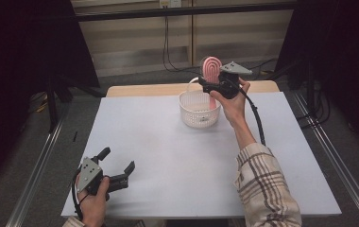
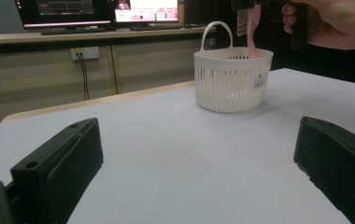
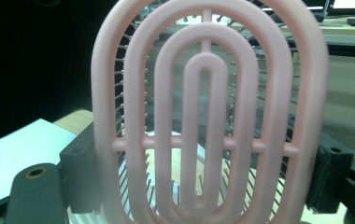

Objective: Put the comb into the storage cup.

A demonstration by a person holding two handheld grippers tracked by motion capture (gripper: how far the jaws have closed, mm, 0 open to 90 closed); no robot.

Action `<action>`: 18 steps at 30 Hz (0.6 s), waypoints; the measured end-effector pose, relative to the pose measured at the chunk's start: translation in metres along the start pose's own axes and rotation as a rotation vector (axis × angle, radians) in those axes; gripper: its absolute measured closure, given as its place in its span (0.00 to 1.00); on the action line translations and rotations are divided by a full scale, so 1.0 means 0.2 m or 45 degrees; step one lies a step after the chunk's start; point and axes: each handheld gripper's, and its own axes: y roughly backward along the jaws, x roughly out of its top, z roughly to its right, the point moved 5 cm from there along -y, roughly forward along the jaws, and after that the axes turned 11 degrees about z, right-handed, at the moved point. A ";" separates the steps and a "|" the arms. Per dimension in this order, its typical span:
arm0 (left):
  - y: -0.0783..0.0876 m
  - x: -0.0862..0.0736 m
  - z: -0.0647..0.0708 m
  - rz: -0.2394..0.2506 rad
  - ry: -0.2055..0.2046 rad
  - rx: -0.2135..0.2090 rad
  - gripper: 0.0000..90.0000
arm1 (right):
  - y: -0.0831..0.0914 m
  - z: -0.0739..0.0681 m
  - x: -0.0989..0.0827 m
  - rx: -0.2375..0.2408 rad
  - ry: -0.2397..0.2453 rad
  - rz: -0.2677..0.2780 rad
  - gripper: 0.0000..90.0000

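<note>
A pink vented hairbrush stands upright over the white slotted basket, its handle reaching down inside the rim. My right gripper is shut on the hairbrush just below its oval head. In the right gripper view the brush head stands between the two black jaws, bristles facing away. In the left gripper view the basket sits ahead with the brush handle hanging into it. My left gripper rests open near the table's front left corner, nothing between its fingers.
The white tabletop spreads wide between the basket and my left hand. A wooden edge runs along the back. The right gripper's black cable trails down beside the plaid sleeve. Metal rails flank the table.
</note>
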 end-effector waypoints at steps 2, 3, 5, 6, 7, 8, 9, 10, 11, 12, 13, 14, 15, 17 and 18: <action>0.00 0.00 0.00 0.004 0.006 -0.002 0.02 | 0.00 0.00 -0.02 0.005 0.004 -0.011 0.21; 0.00 0.00 0.00 0.005 0.011 -0.001 0.02 | 0.00 0.00 -0.03 0.002 0.008 -0.017 0.21; 0.00 0.00 0.00 0.007 0.012 0.001 0.02 | 0.00 0.00 -0.04 0.000 0.010 -0.020 0.21; 0.00 0.00 0.00 0.008 0.013 0.000 0.02 | 0.00 0.01 -0.04 0.002 0.011 -0.023 0.21; 0.00 0.00 0.00 0.007 0.013 0.000 0.02 | 0.00 0.00 -0.05 0.002 0.009 -0.030 0.21; 0.00 0.00 0.00 0.002 0.009 -0.001 0.02 | 0.00 0.00 -0.06 0.006 0.019 -0.032 0.21; 0.00 0.00 0.00 0.002 0.008 -0.001 0.02 | 0.00 0.00 -0.06 0.007 0.024 -0.044 0.21; 0.00 0.00 0.00 0.005 0.012 -0.001 0.02 | -0.01 0.00 -0.07 0.011 0.030 -0.046 0.21; 0.00 0.00 0.00 0.005 0.013 -0.002 0.02 | -0.01 0.00 -0.07 0.011 0.030 -0.052 0.21; 0.00 0.00 0.00 0.006 0.012 -0.001 0.02 | -0.01 0.00 -0.08 0.012 0.030 -0.055 0.21; 0.00 0.00 0.00 0.006 0.012 -0.002 0.02 | -0.01 0.00 -0.08 0.012 0.029 -0.054 0.21; 0.00 0.00 0.00 0.006 0.013 -0.002 0.02 | -0.01 0.00 -0.09 0.012 0.028 -0.054 0.21; 0.00 0.00 0.00 0.006 0.013 -0.001 0.02 | -0.01 0.00 -0.09 0.011 0.027 -0.060 0.21; 0.00 0.00 0.00 0.006 0.012 -0.002 0.02 | -0.01 0.00 -0.10 0.009 0.032 -0.067 0.21; 0.00 0.00 0.00 0.006 0.010 -0.001 0.02 | -0.01 0.00 -0.11 0.011 0.039 -0.076 0.21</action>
